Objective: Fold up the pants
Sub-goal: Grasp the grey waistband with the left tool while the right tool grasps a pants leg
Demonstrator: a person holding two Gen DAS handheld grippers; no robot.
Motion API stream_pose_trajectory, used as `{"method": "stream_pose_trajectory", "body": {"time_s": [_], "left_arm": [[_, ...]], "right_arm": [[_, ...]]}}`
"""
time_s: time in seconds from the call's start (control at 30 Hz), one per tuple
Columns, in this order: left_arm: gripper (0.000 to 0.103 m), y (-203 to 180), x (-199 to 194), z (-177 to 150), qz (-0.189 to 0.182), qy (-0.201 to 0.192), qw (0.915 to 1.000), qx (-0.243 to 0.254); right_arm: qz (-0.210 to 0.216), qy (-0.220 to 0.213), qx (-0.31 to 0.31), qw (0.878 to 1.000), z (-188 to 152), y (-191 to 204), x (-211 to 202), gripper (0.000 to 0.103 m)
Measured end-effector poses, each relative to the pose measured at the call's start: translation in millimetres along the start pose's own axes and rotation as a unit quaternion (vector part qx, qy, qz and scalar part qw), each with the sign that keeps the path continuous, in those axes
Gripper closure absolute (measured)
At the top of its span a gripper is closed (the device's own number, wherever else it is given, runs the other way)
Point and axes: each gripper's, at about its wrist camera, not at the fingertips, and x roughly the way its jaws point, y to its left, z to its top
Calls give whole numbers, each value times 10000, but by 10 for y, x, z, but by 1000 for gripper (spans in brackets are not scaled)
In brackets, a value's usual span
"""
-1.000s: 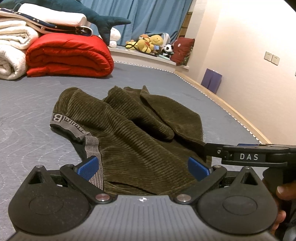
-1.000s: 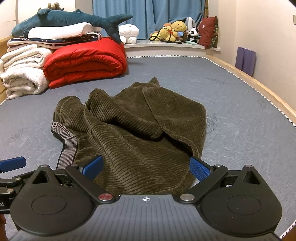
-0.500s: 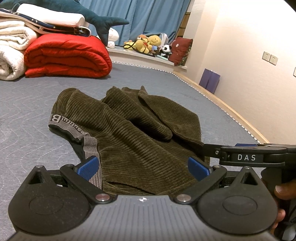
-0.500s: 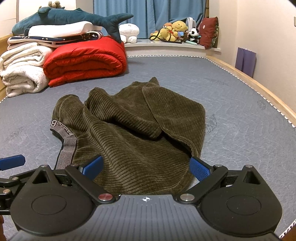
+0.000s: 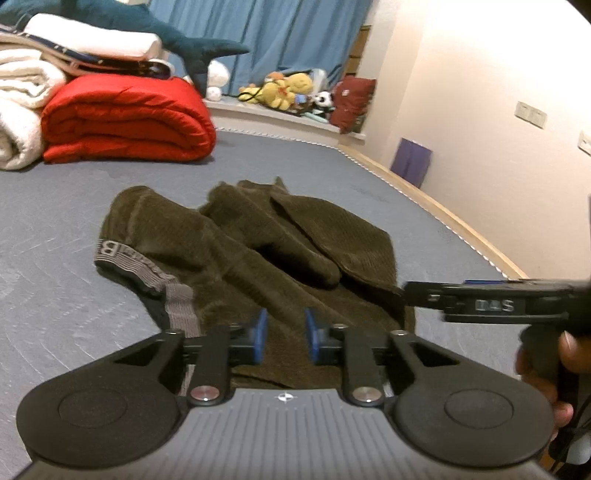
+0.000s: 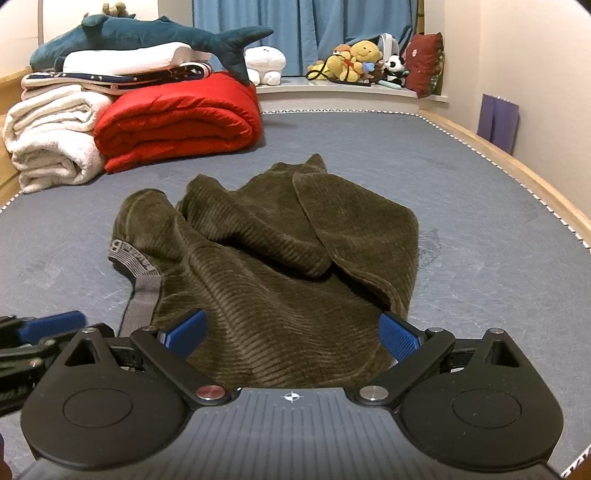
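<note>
Olive corduroy pants [image 6: 273, 266] crumpled mid-mattress [image 6: 461, 177], grey waistband [image 6: 142, 291] at left, one leg folded over on the right. Left gripper [image 5: 283, 334] low at the near hem, blue pads closing, a narrow gap left, fabric behind them, pinch not discernible. Right gripper [image 6: 291, 332] just beside, fingers spread wide over the near edge, touching nothing visibly. Red quilt [image 6: 177, 118], white towels [image 6: 51, 136], plush shark [image 6: 147, 35] far behind.
</note>
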Motion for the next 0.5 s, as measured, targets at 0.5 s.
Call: {"method": "stream_pose_trajectory", "body": {"time_s": [0.5], "left_arm": [[75, 1401, 1150, 171, 82, 1263, 9787, -1614]], "right_arm": [[-373, -177, 686, 9968, 338, -1041, 583, 29]]}}
